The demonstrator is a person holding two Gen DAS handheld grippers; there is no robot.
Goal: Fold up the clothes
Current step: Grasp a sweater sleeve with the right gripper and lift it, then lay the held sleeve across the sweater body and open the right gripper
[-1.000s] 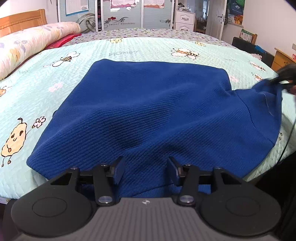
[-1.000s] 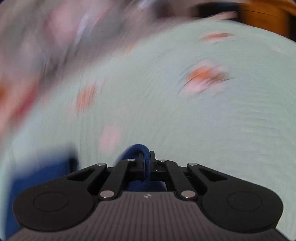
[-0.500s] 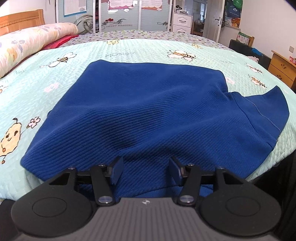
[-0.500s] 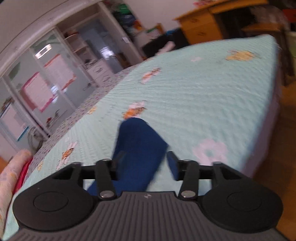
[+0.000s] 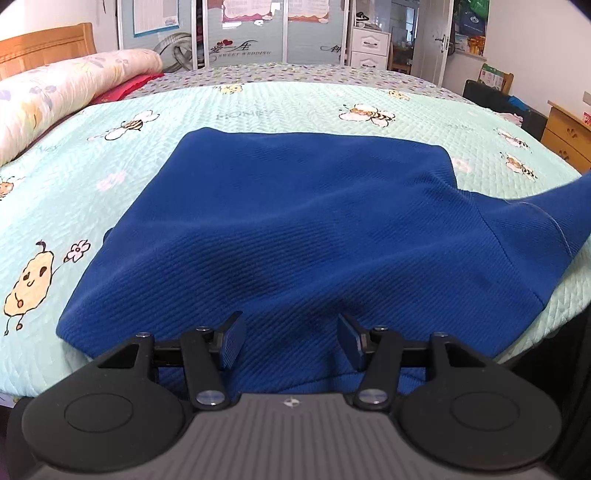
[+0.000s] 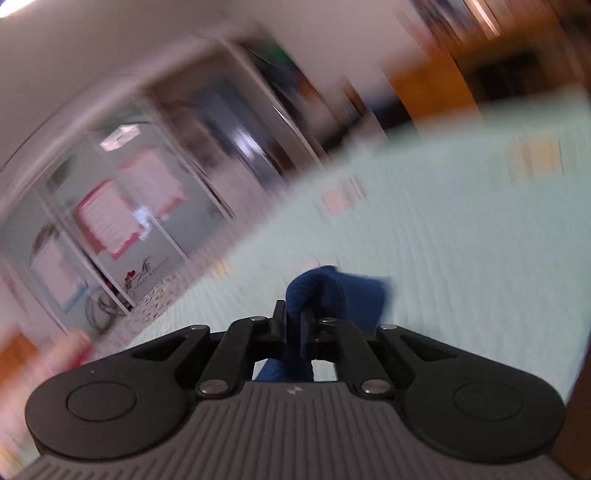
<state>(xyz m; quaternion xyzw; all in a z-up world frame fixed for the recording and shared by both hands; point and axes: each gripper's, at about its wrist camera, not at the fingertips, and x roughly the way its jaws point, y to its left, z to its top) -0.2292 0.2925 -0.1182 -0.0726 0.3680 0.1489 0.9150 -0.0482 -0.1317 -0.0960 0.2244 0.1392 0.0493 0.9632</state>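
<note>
My left gripper [image 5: 291, 338] is spread wide over the blue sweater [image 5: 295, 229] at the bed's [image 5: 258, 107] near edge; my right gripper [image 6: 293, 325] pinches its sleeve [image 6: 325, 291]

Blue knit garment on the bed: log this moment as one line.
blue knit garment: spread on mint quilted bedspread | left gripper: open, over near hem | right gripper: shut on sleeve, view blurred

Home bedroom: quilted bed [image 5: 295, 110], pillow [image 5: 55, 92] (wardrobe [image 5: 258, 33] behind).
</note>
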